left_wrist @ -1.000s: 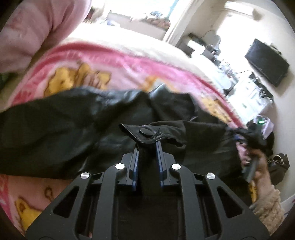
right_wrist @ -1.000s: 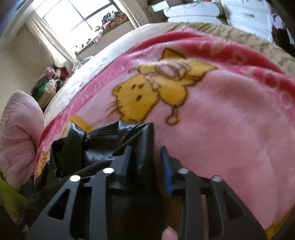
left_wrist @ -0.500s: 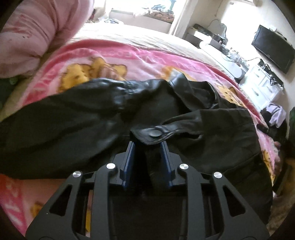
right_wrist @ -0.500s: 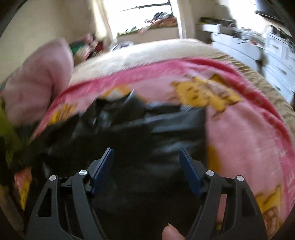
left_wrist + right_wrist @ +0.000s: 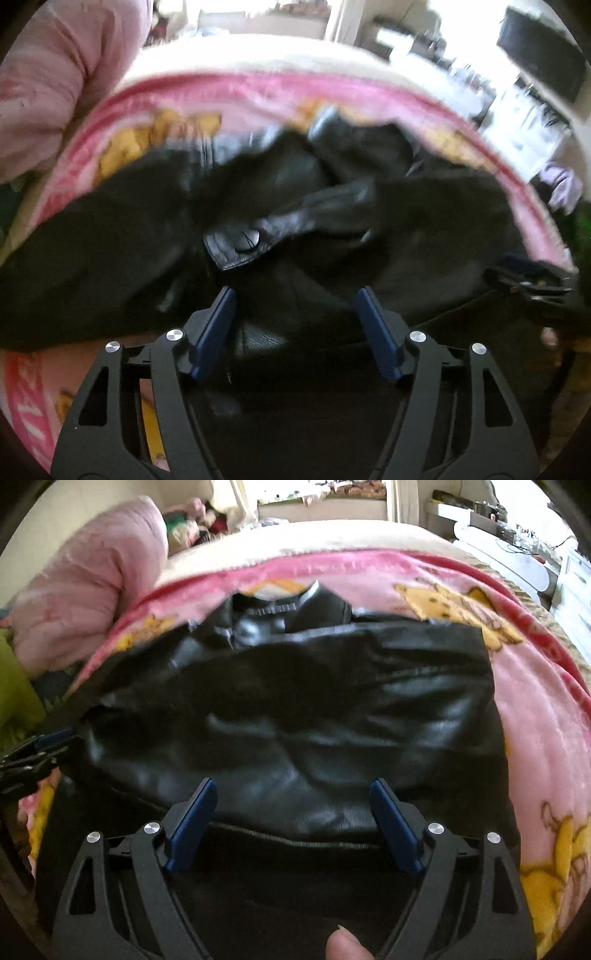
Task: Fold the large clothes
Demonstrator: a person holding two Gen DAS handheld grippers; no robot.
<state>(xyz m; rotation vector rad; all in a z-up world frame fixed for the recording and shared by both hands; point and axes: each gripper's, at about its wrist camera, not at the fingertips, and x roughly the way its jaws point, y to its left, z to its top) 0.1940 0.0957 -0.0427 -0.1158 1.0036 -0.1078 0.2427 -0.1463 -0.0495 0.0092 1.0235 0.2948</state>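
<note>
Black leather jacket [image 5: 295, 709] lies spread on the pink cartoon-print blanket [image 5: 535, 709] covering the bed, collar [image 5: 291, 605] toward the far edge.

Left gripper [image 5: 295, 291]: jaws opening, blue pads wide apart, nothing pinched. It hangs over the jacket; the cuff tab with its snap button [image 5: 246, 240] lies just ahead of the fingertips, clear of both pads.

Right gripper [image 5: 293, 784]: jaws opening too, pads spread wide. Jacket leather fills the view between them, but the pads are not pressing on it, so it's released. A fingertip [image 5: 345, 943] of the person shows at the bottom edge of the right wrist view.

Each gripper shows in the other's camera: the left one at the far left of the right view, the right one at the far right of the left view (both blurred, state not readable there).

Pink quilted bundle [image 5: 88, 579] sits at the blanket's left; white drawers [image 5: 569, 587] stand far right.
</note>
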